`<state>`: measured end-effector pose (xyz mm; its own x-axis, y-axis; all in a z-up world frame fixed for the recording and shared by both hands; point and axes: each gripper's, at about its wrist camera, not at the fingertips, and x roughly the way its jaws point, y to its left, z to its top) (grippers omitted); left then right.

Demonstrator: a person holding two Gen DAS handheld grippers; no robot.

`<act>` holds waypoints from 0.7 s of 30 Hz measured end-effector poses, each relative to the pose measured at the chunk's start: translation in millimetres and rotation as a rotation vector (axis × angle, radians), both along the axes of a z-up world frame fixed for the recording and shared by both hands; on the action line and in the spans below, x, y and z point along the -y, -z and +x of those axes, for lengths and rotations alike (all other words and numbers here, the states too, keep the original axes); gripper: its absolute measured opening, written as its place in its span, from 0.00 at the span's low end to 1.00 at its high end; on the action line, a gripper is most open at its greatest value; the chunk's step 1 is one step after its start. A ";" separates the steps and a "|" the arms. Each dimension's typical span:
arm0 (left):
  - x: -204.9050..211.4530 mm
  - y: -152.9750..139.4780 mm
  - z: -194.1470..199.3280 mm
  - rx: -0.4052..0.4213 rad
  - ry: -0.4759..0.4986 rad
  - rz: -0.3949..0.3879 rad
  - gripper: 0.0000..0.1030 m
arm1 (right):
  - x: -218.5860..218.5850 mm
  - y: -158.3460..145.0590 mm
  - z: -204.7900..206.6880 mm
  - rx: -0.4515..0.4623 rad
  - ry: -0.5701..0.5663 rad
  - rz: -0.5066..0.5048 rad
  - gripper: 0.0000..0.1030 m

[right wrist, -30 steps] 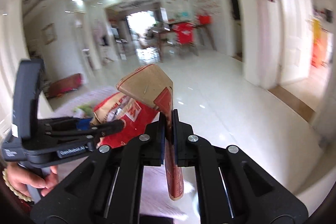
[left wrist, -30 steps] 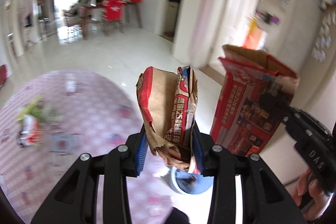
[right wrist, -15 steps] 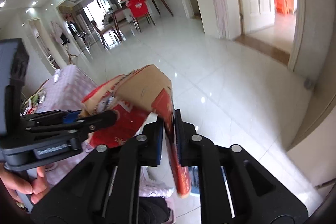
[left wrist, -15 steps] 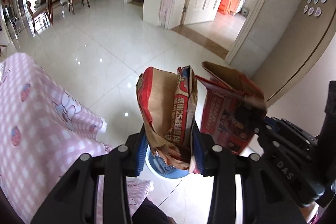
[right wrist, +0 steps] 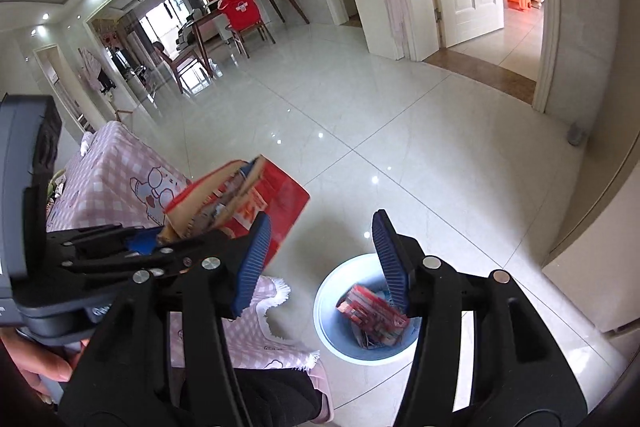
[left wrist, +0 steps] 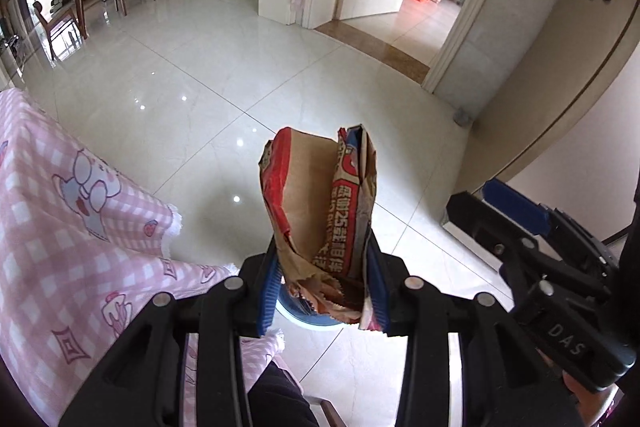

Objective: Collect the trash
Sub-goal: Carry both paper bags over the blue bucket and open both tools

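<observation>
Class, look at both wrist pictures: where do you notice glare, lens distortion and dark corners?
Left wrist view: bright spots of glare on the floor tiles, door frames bowed, corners black. Right wrist view: ceiling lights mirrored as dots on the floor, straight walls curving outward, black vignette at the edges, bin sharp.

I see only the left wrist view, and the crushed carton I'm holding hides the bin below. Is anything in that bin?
Observer: Yes, a red carton lies inside the pale blue bin.
Operator: Is the right gripper holding anything?
Observer: No. The right gripper has just been opening its jaws, and nothing is between them.
Operator: Room for my crushed carton?
Observer: Probably. The bin's inner wall shows bare above the red carton.
</observation>
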<state>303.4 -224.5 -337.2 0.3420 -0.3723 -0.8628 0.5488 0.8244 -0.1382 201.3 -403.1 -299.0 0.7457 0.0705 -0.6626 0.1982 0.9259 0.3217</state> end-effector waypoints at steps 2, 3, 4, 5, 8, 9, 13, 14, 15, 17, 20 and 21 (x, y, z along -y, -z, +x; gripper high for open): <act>2.7 -0.8 -2.1 0.001 0.006 0.002 0.36 | -1.7 -2.7 -1.2 0.003 0.009 -0.012 0.52; 4.0 -1.4 -2.7 0.002 0.011 0.001 0.37 | -0.5 -3.9 -1.2 0.006 0.012 -0.015 0.52; 5.1 -1.3 -2.2 0.001 0.014 0.002 0.37 | -0.5 -5.2 -2.4 0.009 0.016 -0.016 0.52; 6.1 -1.5 -2.3 0.002 0.017 0.002 0.37 | -0.1 -6.1 -3.8 0.011 0.021 -0.014 0.53; 9.8 -1.1 -2.0 0.001 0.022 -0.001 0.37 | 2.2 -7.9 -7.3 0.020 0.033 -0.006 0.54; 9.1 0.0 -0.6 0.001 0.025 -0.002 0.37 | 2.5 -8.7 -8.4 0.023 0.038 -0.004 0.54; 16.1 1.7 0.5 0.006 0.039 -0.008 0.40 | 8.6 -13.9 -16.9 0.062 0.067 0.010 0.55; 17.6 0.2 0.9 0.011 0.040 -0.012 0.41 | 10.0 -16.4 -19.3 0.075 0.079 0.011 0.56; 18.6 -0.9 0.7 0.014 0.040 -0.017 0.44 | 11.1 -18.5 -21.1 0.083 0.087 0.011 0.56; 20.8 -3.4 1.5 0.011 0.037 -0.026 0.56 | 13.1 -22.6 -24.9 0.101 0.103 0.009 0.56; 17.0 -6.6 2.4 0.024 0.020 -0.041 0.72 | 17.9 -27.1 -30.5 0.121 0.120 0.018 0.56; 17.0 -8.4 2.1 0.023 0.020 -0.049 0.72 | 18.4 -28.2 -31.8 0.124 0.124 0.015 0.57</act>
<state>305.4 -241.5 -328.8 0.3534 -0.4214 -0.8352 0.5689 0.8055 -0.1657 169.5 -421.5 -270.8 0.8252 -0.0179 -0.5645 0.2685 0.8918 0.3642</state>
